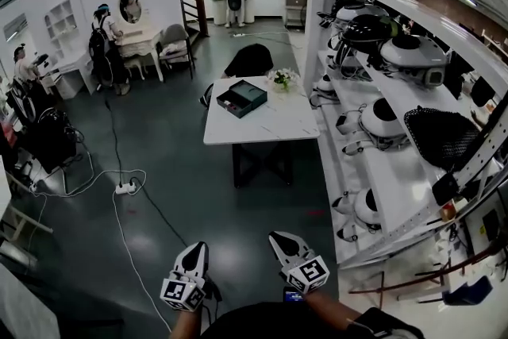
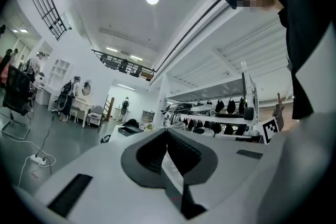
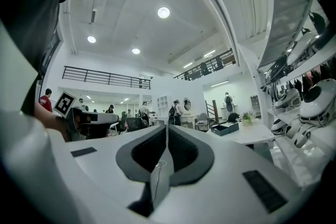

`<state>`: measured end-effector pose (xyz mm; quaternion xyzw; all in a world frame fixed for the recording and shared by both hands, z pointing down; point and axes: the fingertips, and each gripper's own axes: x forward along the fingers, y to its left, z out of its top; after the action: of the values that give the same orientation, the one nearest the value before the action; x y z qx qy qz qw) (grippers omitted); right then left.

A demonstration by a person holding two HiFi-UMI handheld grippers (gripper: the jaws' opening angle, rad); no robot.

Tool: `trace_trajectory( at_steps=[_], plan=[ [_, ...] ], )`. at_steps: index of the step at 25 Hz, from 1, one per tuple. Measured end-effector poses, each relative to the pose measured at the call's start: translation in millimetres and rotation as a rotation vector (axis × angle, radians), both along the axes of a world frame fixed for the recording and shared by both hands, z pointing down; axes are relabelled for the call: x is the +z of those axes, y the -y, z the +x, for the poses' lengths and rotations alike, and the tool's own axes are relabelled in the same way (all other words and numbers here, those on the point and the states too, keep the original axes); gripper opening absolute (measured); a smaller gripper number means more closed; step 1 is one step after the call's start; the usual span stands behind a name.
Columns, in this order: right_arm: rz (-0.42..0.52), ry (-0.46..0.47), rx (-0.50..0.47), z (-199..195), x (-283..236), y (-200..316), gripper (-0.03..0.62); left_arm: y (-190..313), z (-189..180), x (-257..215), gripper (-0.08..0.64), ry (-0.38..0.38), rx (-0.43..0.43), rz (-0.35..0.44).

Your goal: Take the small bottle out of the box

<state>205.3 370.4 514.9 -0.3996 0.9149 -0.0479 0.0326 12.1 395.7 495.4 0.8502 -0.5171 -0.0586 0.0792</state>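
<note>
Two claws sit low in the head view. The left gripper (image 1: 196,248) has its jaws together, empty. Well ahead, between both, the open box (image 1: 241,98) lies on the white table (image 1: 270,127); whether the small bottle is inside cannot be made out. The right gripper (image 1: 278,238) likewise is closed and empty.

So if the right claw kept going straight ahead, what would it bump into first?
Nothing nearby, it seems. The right claw points level across open floor; the white table with the box lies right of its line. Far off, a person stands there, though depth is hard to judge.
</note>
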Motion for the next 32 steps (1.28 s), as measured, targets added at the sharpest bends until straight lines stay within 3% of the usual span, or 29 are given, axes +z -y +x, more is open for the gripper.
trace_trajectory(
  at_steps=[8, 15, 22, 32],
  plan=[
    [-0.111, 0.027, 0.017, 30, 38, -4, 0.038, -8, 21, 17, 0.016, 0.0, -0.02, -0.049],
    [-0.126, 0.008, 0.028, 27, 49, 20, 0.038, 14, 0, 33, 0.017, -0.023, -0.066, -0.086],
    [-0.086, -0.006, 0.018, -10, 34, 94, 0.038, 89, -38, 33, 0.017, -0.045, -0.076, -0.065],
    [-0.019, -0.006, -0.01, -102, -4, 220, 0.038, 207, -107, 11, 0.016, -0.044, -0.05, -0.003]
  ],
)
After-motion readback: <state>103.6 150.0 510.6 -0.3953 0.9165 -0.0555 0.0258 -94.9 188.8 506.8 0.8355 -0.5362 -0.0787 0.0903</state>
